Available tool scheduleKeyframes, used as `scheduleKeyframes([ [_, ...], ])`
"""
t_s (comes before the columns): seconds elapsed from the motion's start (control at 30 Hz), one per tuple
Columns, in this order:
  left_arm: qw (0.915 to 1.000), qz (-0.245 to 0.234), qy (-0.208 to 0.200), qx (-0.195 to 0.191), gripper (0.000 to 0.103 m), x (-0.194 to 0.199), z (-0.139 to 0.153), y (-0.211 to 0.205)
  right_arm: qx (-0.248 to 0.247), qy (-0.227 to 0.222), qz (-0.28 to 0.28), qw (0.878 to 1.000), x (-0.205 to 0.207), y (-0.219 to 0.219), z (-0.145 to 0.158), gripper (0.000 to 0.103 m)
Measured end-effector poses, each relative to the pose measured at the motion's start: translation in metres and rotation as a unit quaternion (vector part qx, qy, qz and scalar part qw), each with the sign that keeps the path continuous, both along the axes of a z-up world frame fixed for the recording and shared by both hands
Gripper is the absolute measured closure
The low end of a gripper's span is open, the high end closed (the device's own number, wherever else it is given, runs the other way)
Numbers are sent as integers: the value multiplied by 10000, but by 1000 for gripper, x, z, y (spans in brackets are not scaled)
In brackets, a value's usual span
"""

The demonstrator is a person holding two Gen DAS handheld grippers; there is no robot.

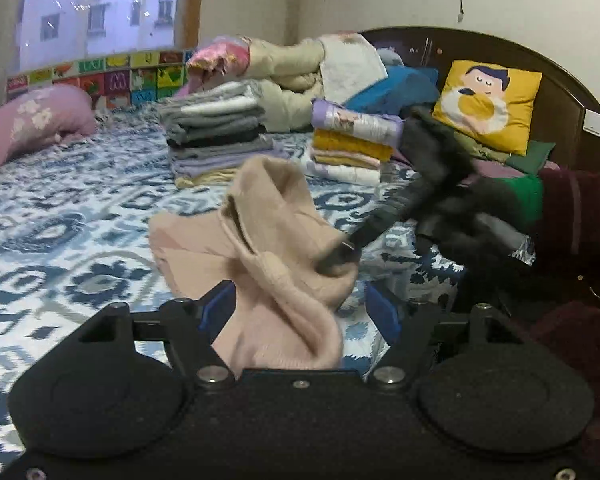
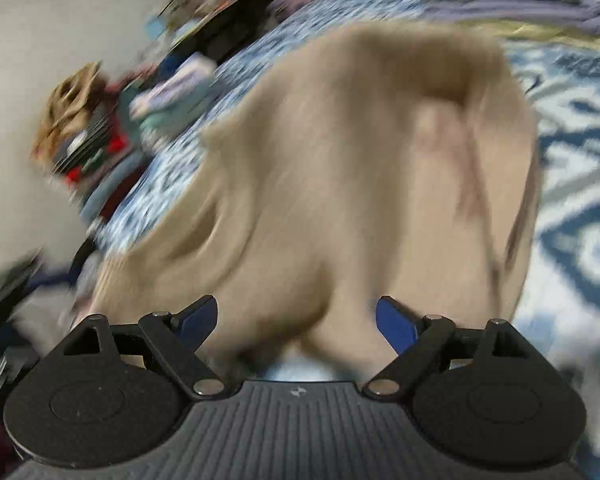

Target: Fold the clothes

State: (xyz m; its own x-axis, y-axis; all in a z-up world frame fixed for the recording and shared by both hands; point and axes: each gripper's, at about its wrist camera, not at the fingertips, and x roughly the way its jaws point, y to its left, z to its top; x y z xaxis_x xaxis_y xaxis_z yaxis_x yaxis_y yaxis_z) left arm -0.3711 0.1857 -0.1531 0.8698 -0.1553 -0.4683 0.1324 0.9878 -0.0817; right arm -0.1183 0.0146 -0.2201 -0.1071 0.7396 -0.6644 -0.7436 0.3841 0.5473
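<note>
A beige knitted garment (image 1: 272, 240) lies bunched on the blue-and-white patterned bedspread (image 1: 60, 216). My left gripper (image 1: 299, 310) is open, its blue fingers (image 1: 382, 312) standing either side of the garment's near fold without pressing it. The right gripper (image 1: 340, 258), blurred and dark, reaches in from the right, with its tip at the garment's right side. In the right wrist view the same garment (image 2: 340, 184) fills the middle, blurred. There my right gripper (image 2: 296, 320) is open wide, with cloth between its blue fingers (image 2: 396, 326) and no pinch visible.
Two stacks of folded clothes (image 1: 216, 136) (image 1: 352, 144) stand further up the bed. Behind them are piled quilts (image 1: 300, 72), a yellow cushion (image 1: 488, 104) against the dark headboard (image 1: 560, 92), and a pink pillow (image 1: 32, 120) at the left. Dark clothes (image 1: 480, 216) lie at the right.
</note>
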Motion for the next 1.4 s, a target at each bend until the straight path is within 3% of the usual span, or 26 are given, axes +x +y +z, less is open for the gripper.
scheduleKeyframes([
  [0.13, 9979, 177, 478, -404, 32, 49, -2, 11, -42, 78, 107, 9999, -26, -32, 0, 18],
  [0.23, 9938, 498, 795, -596, 34, 87, -5, 22, 288, 294, -513, 9978, -27, -73, 7, 18],
  [0.3, 9907, 479, 922, -882, 79, 101, -9, 24, 446, 336, -1030, 9931, -23, -96, 11, 17],
  [0.4, 9935, 230, 857, -720, 93, 98, -14, 7, 683, 402, -1794, 9806, -17, -130, 18, 15],
  [0.53, 9945, -650, 776, -273, 99, 74, -24, -26, 1137, 692, -2386, 9620, -16, -160, 18, 12],
  [0.67, 9806, -1636, 954, 512, 99, 49, -44, -63, 1324, 853, -2618, 9522, -15, -168, 18, 10],
  [0.77, 9653, -2239, 1092, 789, 101, 33, -57, -80, 1480, 942, -2802, 9438, -12, -168, 17, 8],
  [0.83, 9555, -2479, 1212, 1044, 101, 25, -63, -88, 1504, 996, -2939, 9386, -10, -166, 16, 8],
  [0.9, 9519, -2555, 1253, 1135, 101, 20, -63, -90, 1485, 1009, -3052, 9352, -8, -167, 15, 8],
  [1.0, 9573, -2515, 1116, 885, 99, 15, -53, -79, 1467, 965, -3185, 9315, -7, -170, 15, 8],
  [1.03, 9637, -2358, 1013, 735, 97, 15, -48, -71, 1514, 939, -3252, 9287, -5, -171, 16, 8],
  [1.13, 9827, -1703, 690, 214, 70, 19, -33, -44, 1685, 714, -3326, 9251, 0, -163, 26, 8],
  [1.17, 9880, -1428, 594, 34, 55, 20, -30, -35, 1727, 630, -3300, 9259, 2, -155, 32, 8],
  [1.23, 9947, -865, 438, -345, 51, 23, -25, -17, 1761, 504, -3023, 9354, 1, -131, 46, 8],
  [1.3, 9955, -562, 380, -666, 51, 27, -23, -9, 1666, 156, -2700, 9482, -6, -103, 62, 6],
  [1.37, 9949, -438, 309, -855, 51, 27, -22, -6, 1008, -602, -2493, 9613, -18, -74, 71, 9],
  [1.4, 9947, -413, 272, -902, 51, 26, -21, -6, 669, -980, -2380, 9640, -24, -59, 75, 17],
])
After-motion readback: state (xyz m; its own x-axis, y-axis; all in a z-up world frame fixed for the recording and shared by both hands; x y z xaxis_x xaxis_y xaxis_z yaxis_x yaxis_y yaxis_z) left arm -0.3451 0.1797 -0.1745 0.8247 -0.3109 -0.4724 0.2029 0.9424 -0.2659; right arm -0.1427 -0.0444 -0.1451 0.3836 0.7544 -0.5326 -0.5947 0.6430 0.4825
